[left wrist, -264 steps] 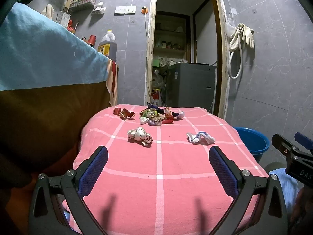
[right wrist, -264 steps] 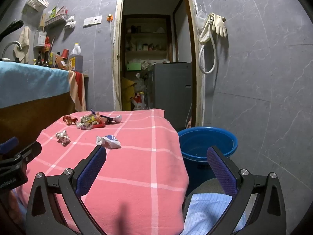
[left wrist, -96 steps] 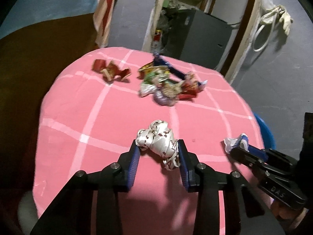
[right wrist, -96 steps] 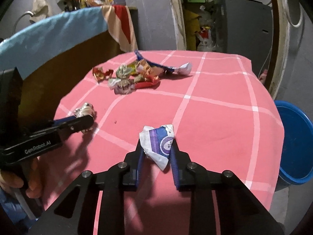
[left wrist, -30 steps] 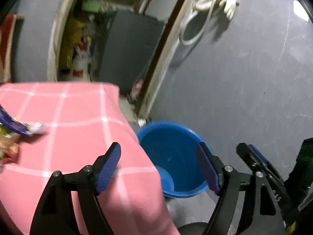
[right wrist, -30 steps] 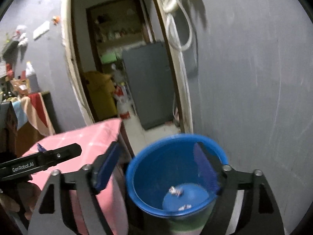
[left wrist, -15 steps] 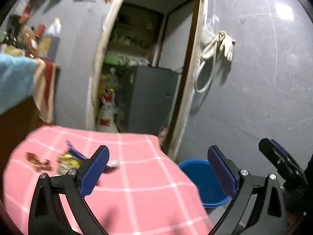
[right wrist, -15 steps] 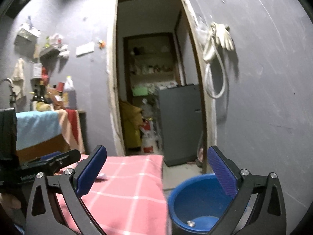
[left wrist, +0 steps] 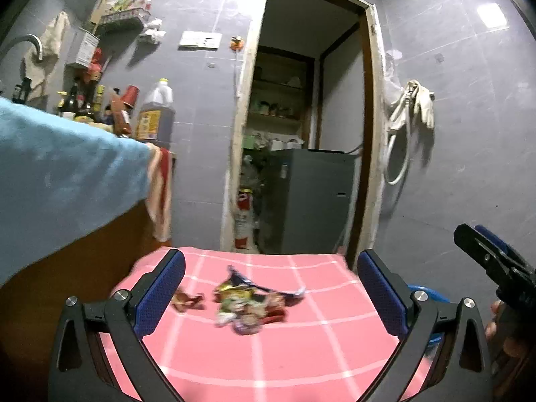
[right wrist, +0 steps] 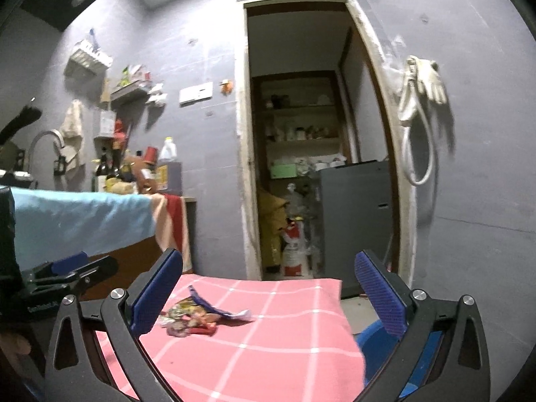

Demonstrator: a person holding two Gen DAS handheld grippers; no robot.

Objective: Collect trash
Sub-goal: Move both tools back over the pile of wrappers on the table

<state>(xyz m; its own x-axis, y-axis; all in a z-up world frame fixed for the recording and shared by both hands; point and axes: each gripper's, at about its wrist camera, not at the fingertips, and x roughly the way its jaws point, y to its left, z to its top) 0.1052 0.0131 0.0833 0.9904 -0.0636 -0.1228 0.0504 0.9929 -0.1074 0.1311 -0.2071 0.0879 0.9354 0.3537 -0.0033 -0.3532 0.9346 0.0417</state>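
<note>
A pile of crumpled wrappers (left wrist: 249,305) lies on the pink checked tablecloth (left wrist: 268,361), with a small red wrapper (left wrist: 186,299) to its left. The pile also shows in the right wrist view (right wrist: 197,315). My left gripper (left wrist: 271,298) is open and empty, held above the near side of the table. My right gripper (right wrist: 268,298) is open and empty, over the table's right part. The blue bucket (right wrist: 378,331) stands on the floor at the table's right edge; a sliver of it shows in the left wrist view (left wrist: 427,293).
A counter under a blue cloth (left wrist: 67,171) with bottles stands to the left. An open doorway (left wrist: 301,154) with a grey appliance (left wrist: 311,201) is behind the table. Gloves and a hose (right wrist: 420,100) hang on the right wall.
Both grippers dropped their wrappers into the bucket, opened, and have swung back left from the bucket to face the table and the wrapper pile.
</note>
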